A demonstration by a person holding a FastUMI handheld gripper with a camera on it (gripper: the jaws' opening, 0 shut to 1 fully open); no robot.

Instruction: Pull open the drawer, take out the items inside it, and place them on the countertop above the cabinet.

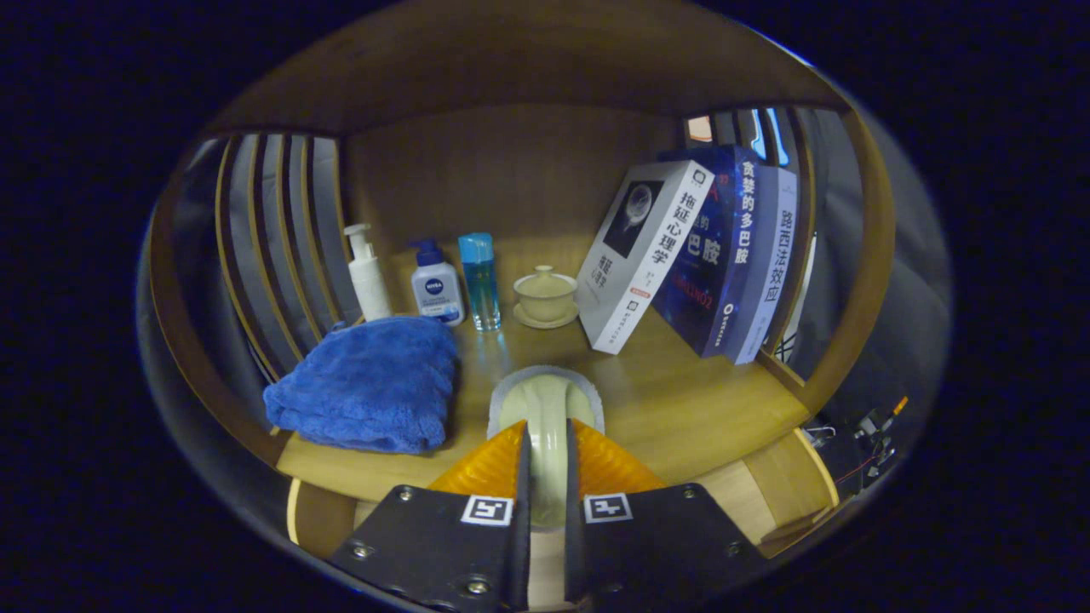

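Pale green and smooth, a narrow scoop-like item (546, 426) sits clamped between the fingers of the gripper (547, 455), both pads pressing its sides, so the jaws stand narrow and closed on it. Its long axis runs straight ahead along the fingers, the rounded end, edged with a whitish fringe, pointing away toward the back of the shelf; its near end runs down between the fingers. That rounded end lies over the wooden countertop (681, 409), though whether it touches the wood or hangs just above it cannot be told.

Just beside the fingers, on the left, a folded blue towel (366, 383) rests on the same wood near its front edge.

Beyond the towel stand three containers in a row: a white pump bottle (368, 277), a squat white bottle with a blue cap (437, 288), and a clear blue bottle (479, 281) holding blue liquid. What the white ones hold cannot be seen. Next to them, straight beyond the scoop's tip, a pale lidded cup on a saucer (545, 298) stands upright, its lid on, contents hidden.

To the right, three books (681, 255) lean rightward against the slatted side (809, 255), and farthest off is the plain wooden back panel (502, 179)
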